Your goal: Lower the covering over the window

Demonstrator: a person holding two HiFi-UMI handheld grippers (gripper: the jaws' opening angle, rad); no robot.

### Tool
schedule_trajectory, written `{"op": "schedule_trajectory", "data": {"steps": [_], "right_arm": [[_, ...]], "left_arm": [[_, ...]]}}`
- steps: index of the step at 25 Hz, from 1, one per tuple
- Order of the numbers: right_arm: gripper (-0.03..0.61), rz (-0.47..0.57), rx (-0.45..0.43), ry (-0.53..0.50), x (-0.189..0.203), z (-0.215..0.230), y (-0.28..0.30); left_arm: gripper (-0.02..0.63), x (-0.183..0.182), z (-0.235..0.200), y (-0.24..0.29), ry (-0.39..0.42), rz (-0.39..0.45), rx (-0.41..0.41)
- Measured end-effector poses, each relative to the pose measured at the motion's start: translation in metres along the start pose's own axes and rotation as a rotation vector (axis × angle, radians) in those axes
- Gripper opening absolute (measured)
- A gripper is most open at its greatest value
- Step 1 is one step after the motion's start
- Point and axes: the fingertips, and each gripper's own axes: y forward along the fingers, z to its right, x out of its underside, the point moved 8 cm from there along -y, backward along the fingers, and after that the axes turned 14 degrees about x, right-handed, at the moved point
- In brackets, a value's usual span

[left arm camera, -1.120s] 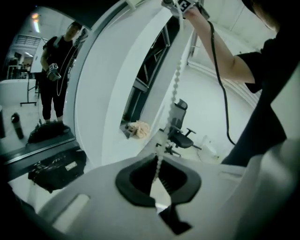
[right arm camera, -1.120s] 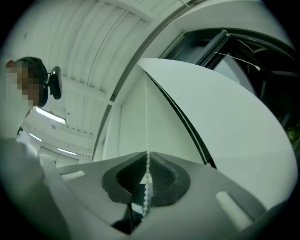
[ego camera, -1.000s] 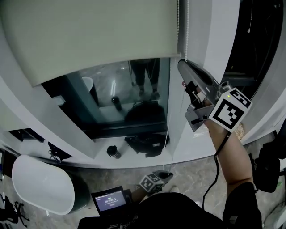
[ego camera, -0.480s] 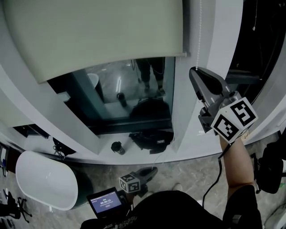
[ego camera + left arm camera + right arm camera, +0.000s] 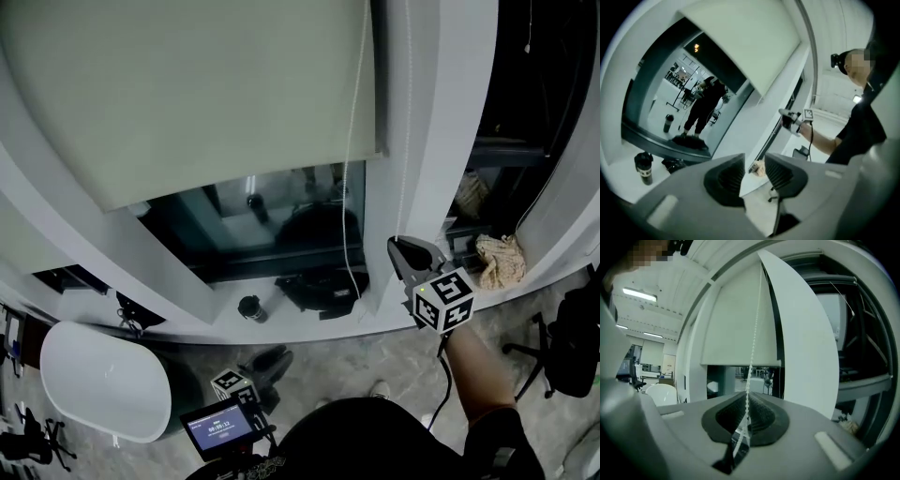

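A pale roller blind (image 5: 187,94) covers the upper part of the window, its bottom bar just above the dark glass (image 5: 281,216). A white bead chain (image 5: 406,141) hangs along the white frame to my right gripper (image 5: 398,246), which is shut on it at sill height. In the right gripper view the chain (image 5: 752,352) runs up from between the closed pads of the right gripper (image 5: 746,399) toward the blind (image 5: 736,333). A second strand (image 5: 352,141) hangs loose by the blind's edge. My left gripper (image 5: 267,361) is low near the floor; its jaws are opening, and the left gripper (image 5: 754,161) holds nothing.
On the sill stand a black cup (image 5: 249,307) and a black bag (image 5: 319,286). A white rounded tub (image 5: 94,384) sits at lower left, a small screen (image 5: 217,427) near my body. A crumpled cloth (image 5: 492,258) lies on a ledge right of the frame, beside a black chair (image 5: 572,347).
My right gripper has come down with the chain from beside the blind's bottom to sill height, and the blind's bottom edge sits lower. The left gripper has shifted left.
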Motion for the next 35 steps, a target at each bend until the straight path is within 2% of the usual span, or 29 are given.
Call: {"op": "schedule_trajectory", "data": {"steps": [2,5,9,13,19,21,23,28,32,33,35], "right_arm": [[0.014,-0.064,0.016,0.045,0.035,0.0,-0.003],[0.014,-0.086,0.035,0.117,0.056,0.001,-0.012],[0.014,-0.083,0.05,0.083,0.069,-0.01,-0.022],[0.014,-0.18,0.044,-0.005,0.108,-0.033,-0.03],[0.015,-0.572,-0.042,0.042,0.235,-0.07,-0.057],[0.015,-0.605,-0.057,0.053,0.251,-0.079,-0.067],[0.015,-0.601,-0.082,0.065,0.249,-0.086,-0.069],[0.015,-0.594,-0.127,0.047,0.25,-0.099,-0.062],[0.015,-0.649,-0.179,0.027,0.256,-0.108,-0.058],[0.015,-0.685,-0.19,0.008,0.264,-0.11,-0.06],[0.015,-0.734,-0.19,-0.006,0.281,-0.111,-0.066]], "left_arm": [[0.12,-0.025,0.009,0.011,0.066,0.015,0.041],[0.114,-0.062,0.025,0.039,0.15,0.046,0.13],[0.106,-0.114,0.06,0.097,0.228,0.094,0.298],[0.106,-0.153,0.087,0.147,0.293,0.113,0.423],[0.119,-0.196,0.115,0.196,0.423,0.153,0.455],[0.122,-0.207,0.127,0.206,0.453,0.164,0.472],[0.124,-0.218,0.133,0.215,0.469,0.172,0.474],[0.141,-0.245,0.147,0.234,0.421,0.222,0.553],[0.141,-0.26,0.163,0.245,0.442,0.252,0.6],[0.131,-0.263,0.165,0.246,0.454,0.257,0.597],[0.01,-0.265,0.167,0.248,0.482,0.248,0.57]]}}
